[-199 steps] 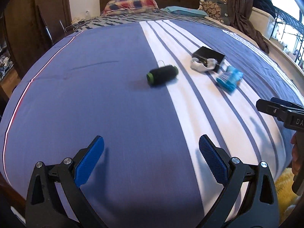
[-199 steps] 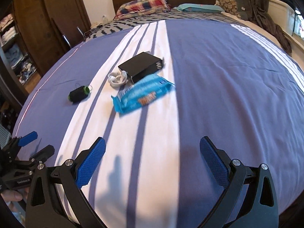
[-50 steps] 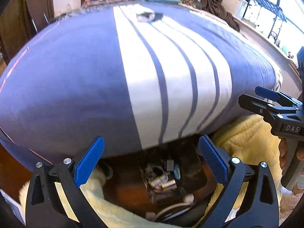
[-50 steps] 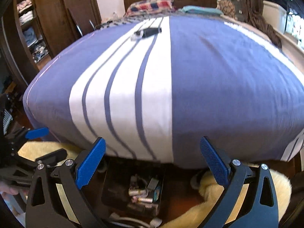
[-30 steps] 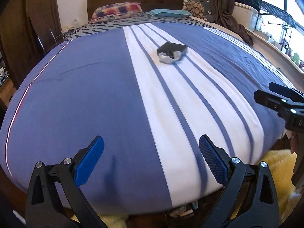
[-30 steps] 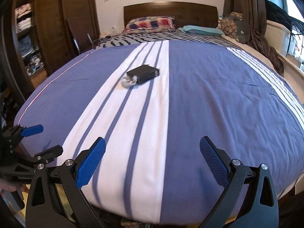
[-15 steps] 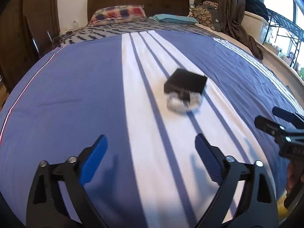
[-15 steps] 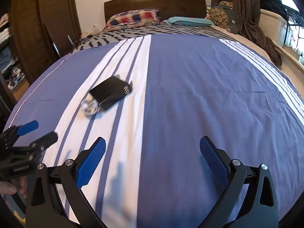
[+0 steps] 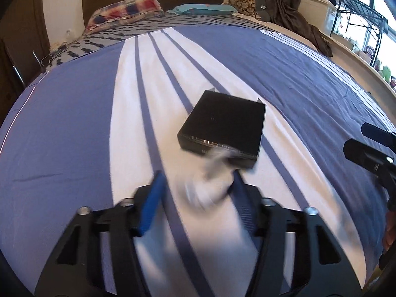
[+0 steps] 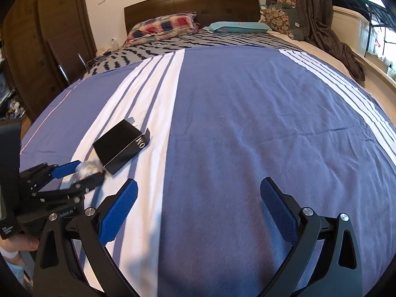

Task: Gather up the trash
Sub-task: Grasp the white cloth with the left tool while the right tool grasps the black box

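Left wrist view: left gripper [image 9: 198, 193] low over the bedspread [image 9: 74, 128], jaws closing around a crumpled white wad [image 9: 208, 185] that sits between the blue pads. Wad is motion-blurred; cannot tell whether the pads press on it yet. Wad lies on the white stripe of the bedspread, touching the near edge of a flat black box [image 9: 225, 123]. Box rests on the striped band, upright on its broad face. Right gripper [image 9: 371, 148] shows at the right edge, above the blue cloth, well apart from the wad. Plaid pillow [image 9: 126, 10] and teal pillow [image 9: 203, 8] at the headboard

Right wrist view: right gripper [image 10: 198, 210] hovers over plain blue bedspread [image 10: 247, 123], jaws spread wide, nothing between them. Left gripper [image 10: 81, 172] at the left edge, its fingers either side of the white wad [image 10: 89, 168], just beside the near corner of the black box [image 10: 121, 146]. Box bears white lettering on its end. A hand [image 10: 17, 245] grips the left tool's handle at lower left
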`<state>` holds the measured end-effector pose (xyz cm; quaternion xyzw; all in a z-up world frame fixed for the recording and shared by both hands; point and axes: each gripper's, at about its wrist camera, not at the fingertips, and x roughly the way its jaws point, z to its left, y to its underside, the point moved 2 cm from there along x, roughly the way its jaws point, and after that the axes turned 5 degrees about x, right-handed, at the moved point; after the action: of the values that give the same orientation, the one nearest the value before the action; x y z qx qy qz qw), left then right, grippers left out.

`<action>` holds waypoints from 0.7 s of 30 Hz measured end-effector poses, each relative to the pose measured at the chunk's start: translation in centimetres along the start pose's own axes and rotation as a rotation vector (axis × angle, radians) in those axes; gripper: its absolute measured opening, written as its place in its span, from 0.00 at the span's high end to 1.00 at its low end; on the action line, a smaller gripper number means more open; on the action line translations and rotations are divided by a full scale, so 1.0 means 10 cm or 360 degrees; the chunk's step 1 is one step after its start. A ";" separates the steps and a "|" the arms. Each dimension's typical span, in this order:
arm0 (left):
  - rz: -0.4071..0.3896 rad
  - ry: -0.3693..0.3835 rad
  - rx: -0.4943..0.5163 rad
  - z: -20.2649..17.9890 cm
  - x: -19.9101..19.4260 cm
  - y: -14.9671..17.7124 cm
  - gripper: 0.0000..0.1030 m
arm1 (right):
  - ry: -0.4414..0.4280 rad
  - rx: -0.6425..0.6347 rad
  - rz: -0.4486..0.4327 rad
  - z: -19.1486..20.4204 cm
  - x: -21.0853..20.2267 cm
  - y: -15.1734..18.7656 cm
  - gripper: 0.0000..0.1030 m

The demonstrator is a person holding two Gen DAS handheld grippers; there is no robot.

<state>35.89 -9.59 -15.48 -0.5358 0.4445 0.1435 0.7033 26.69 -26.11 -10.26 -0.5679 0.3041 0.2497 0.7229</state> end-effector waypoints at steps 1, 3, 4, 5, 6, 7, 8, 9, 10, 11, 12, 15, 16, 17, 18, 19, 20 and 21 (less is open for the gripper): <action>0.0005 0.0005 0.0001 0.00 0.01 -0.01 0.72 | 0.0001 -0.0001 0.0000 0.00 0.01 -0.01 0.04; 0.0015 0.0013 0.0007 0.01 0.03 -0.02 0.85 | -0.0008 -0.0007 -0.0002 0.03 0.03 -0.04 0.04; 0.0018 0.0015 0.0011 0.02 0.02 -0.01 0.87 | -0.0019 -0.0013 -0.0006 0.06 0.05 -0.07 0.04; 0.0018 0.0029 0.0014 0.04 0.01 0.01 0.88 | -0.0029 -0.0021 -0.0008 0.09 0.07 -0.09 0.04; 0.0018 0.0036 0.0012 0.05 0.00 0.02 0.88 | -0.0045 -0.0042 -0.0009 0.15 0.10 -0.11 0.04; 0.0017 0.0040 0.0008 0.07 -0.01 0.03 0.88 | -0.0055 -0.0057 -0.0008 0.19 0.12 -0.13 0.04; 0.0018 0.0033 0.0004 0.11 -0.03 0.05 0.88 | -0.0070 -0.0085 -0.0007 0.25 0.15 -0.15 0.04; 0.0020 0.0018 0.0001 0.14 -0.04 0.06 0.89 | -0.0082 -0.0115 -0.0009 0.32 0.17 -0.16 0.04; 0.0022 -0.0004 -0.0006 0.19 -0.06 0.08 0.89 | -0.0099 -0.0156 -0.0011 0.40 0.20 -0.18 0.04; 0.0024 -0.0019 -0.0010 0.22 -0.07 0.09 0.89 | -0.0119 -0.0197 -0.0014 0.50 0.23 -0.20 0.04; 0.0029 -0.0042 -0.0018 0.28 -0.08 0.11 0.89 | -0.0136 -0.0226 -0.0018 0.57 0.26 -0.22 0.04; 0.0035 -0.0100 -0.0054 0.48 -0.12 0.14 0.89 | -0.0190 -0.0290 -0.0012 0.76 0.33 -0.28 0.04; 0.0038 -0.0120 -0.0068 0.55 -0.13 0.15 0.89 | -0.0213 -0.0318 0.0001 0.84 0.37 -0.29 0.04; 0.0039 -0.0131 -0.0078 0.60 -0.14 0.15 0.89 | -0.0224 -0.0351 0.0015 0.91 0.42 -0.31 0.04; 0.0041 -0.0145 -0.0097 0.68 -0.16 0.17 0.89 | -0.0220 -0.0389 0.0025 0.97 0.47 -0.31 0.04; 0.0041 -0.0152 -0.0111 0.73 -0.17 0.17 0.89 | -0.0216 -0.0413 0.0030 1.01 0.50 -0.32 0.04; 0.0042 -0.0159 -0.0125 0.79 -0.18 0.17 0.89 | -0.0212 -0.0445 0.0038 1.06 0.55 -0.32 0.04; 0.0043 -0.0165 -0.0134 0.84 -0.20 0.18 0.89 | -0.0218 -0.0489 0.0056 1.11 0.61 -0.32 0.04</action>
<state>37.57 -0.93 -14.80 -0.5509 0.4081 0.1991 0.7002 34.96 -15.95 -10.65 -0.6479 0.2224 0.3440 0.6422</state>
